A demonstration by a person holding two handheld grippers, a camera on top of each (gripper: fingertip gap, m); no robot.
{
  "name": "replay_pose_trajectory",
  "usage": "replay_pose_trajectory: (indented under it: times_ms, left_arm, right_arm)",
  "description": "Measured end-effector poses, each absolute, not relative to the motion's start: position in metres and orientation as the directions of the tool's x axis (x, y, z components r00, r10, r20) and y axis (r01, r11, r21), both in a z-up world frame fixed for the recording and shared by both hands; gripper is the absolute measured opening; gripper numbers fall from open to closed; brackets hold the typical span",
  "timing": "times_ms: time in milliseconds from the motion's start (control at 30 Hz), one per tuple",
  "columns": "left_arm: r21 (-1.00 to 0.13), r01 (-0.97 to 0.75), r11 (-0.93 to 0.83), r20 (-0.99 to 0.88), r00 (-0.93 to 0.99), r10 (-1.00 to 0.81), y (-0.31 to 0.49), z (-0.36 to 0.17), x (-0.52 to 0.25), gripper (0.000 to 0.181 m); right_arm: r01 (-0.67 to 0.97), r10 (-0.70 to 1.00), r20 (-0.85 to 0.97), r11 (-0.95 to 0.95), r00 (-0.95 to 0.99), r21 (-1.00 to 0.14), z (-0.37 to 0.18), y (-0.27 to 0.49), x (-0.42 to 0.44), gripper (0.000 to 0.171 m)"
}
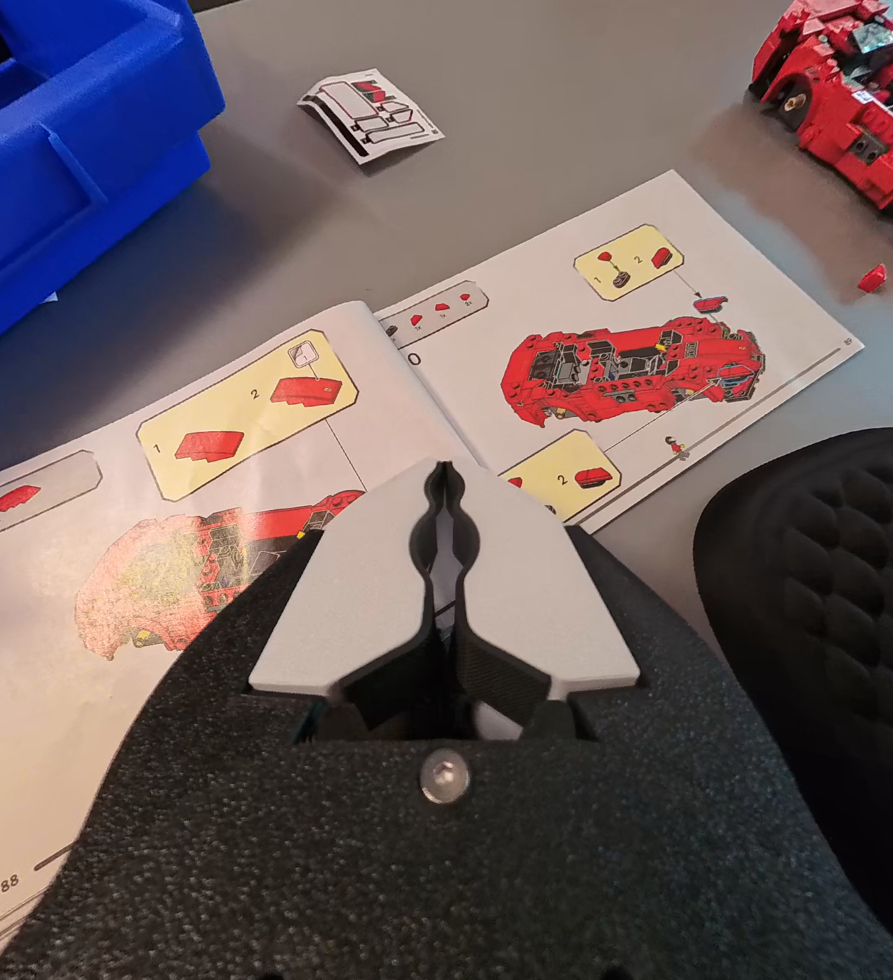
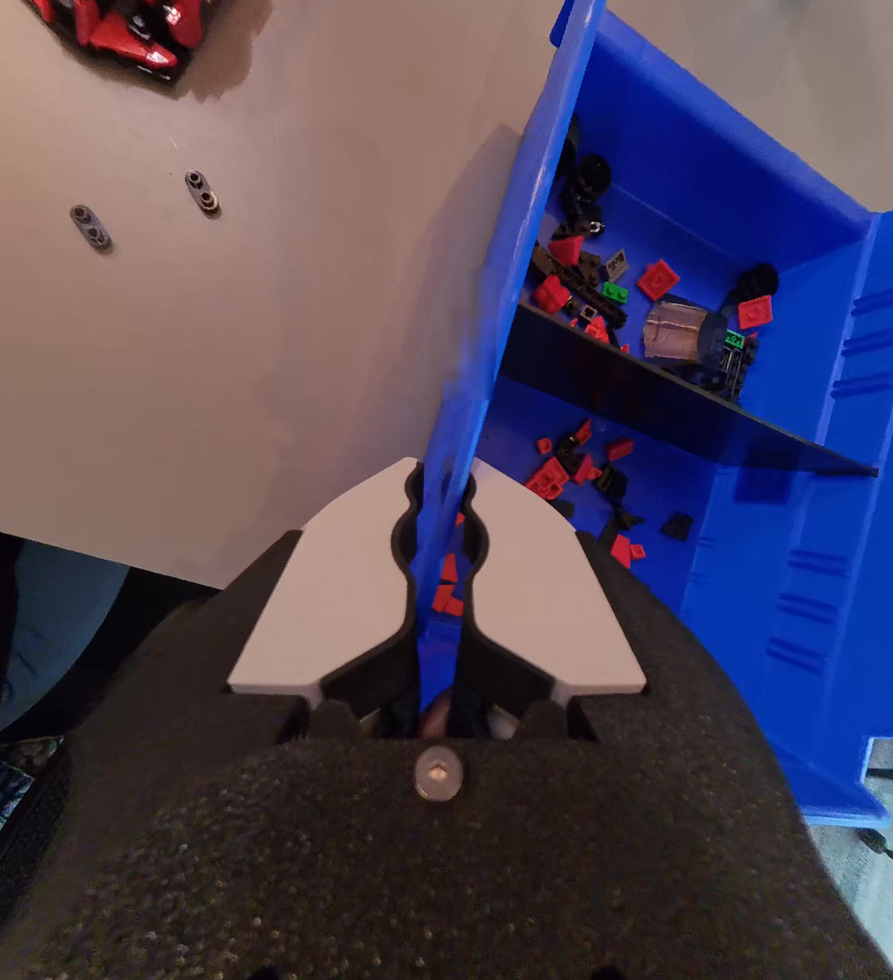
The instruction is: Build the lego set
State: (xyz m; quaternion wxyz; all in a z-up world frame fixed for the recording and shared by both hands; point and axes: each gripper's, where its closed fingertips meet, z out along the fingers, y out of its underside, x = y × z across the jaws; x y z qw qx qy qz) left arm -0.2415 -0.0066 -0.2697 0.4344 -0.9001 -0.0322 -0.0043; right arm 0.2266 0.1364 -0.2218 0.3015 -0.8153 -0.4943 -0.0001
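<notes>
Red lego car (image 1: 852, 111) far off, up and to the right of the left gripper (image 1: 445, 466), long side slanting toward the table's right edge. Nose or tail end: cannot tell. Left gripper shut, empty, over the open instruction booklet (image 1: 619, 339). Right gripper (image 2: 441, 477) clamped on the blue bin's side wall (image 2: 513, 297), loose bricks (image 2: 656, 281) inside. Small red brick (image 1: 872, 279) alone near the car, closer to the left gripper.

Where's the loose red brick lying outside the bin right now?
In the left wrist view, the loose red brick lies on the grey table at far right, just beyond the open instruction booklet and below the red car model.
</notes>
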Motion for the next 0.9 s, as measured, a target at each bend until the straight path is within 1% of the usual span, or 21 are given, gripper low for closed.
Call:
replay_pose_trajectory:
  times_ms: [33,367,500,567,600,667,733,800,900]
  left_arm:
    - [-0.782,0.062,-0.620,0.036,0.998,0.054,-0.007,-0.270,-0.242,0.000]
    - [-0.783,0.052,-0.620,0.028,0.998,0.049,-0.008,-0.270,-0.241,0.000]
    - [-0.781,0.059,-0.622,0.041,0.998,0.043,-0.008,-0.270,-0.241,0.000]
    - [-0.781,0.068,-0.621,0.057,0.998,0.038,-0.008,-0.270,-0.241,0.000]
    - [-0.781,0.074,-0.620,0.066,0.997,0.037,-0.008,-0.270,-0.241,0.000]
    - [-0.781,0.085,-0.619,0.079,0.996,0.037,-0.008,-0.269,-0.241,0.000]
    - [-0.781,0.094,-0.618,0.091,0.995,0.036,-0.008,-0.269,-0.241,0.000]
    - [-0.780,0.103,-0.617,0.103,0.994,0.036,-0.008,-0.269,-0.241,0.000]
    - [-0.778,0.113,-0.617,0.118,0.993,0.033,-0.008,-0.269,-0.241,0.000]
  right_arm:
    - [0.808,0.805,0.302,-0.329,0.511,-0.489,-0.222,0.136,0.226,0.012]
    - [0.806,0.823,0.263,-0.336,0.503,-0.488,-0.222,0.131,0.212,0.015]
    - [0.782,0.813,0.236,-0.366,0.533,-0.504,-0.222,0.121,0.201,0.017]
    - [0.754,0.824,0.178,-0.375,0.538,-0.540,-0.216,0.108,0.190,0.028]
    - [0.734,0.830,0.160,-0.362,0.534,-0.575,-0.208,0.103,0.187,0.028]
    - [0.665,0.856,0.108,-0.306,0.505,-0.681,-0.180,0.094,0.184,0.028]
    - [0.594,0.869,0.077,-0.267,0.490,-0.759,-0.150,0.091,0.198,0.028]
    - [0.562,0.853,0.114,-0.228,0.509,-0.795,-0.127,0.100,0.227,0.022]
    - [0.618,0.821,0.258,-0.141,0.510,-0.774,-0.109,0.124,0.274,0.009]
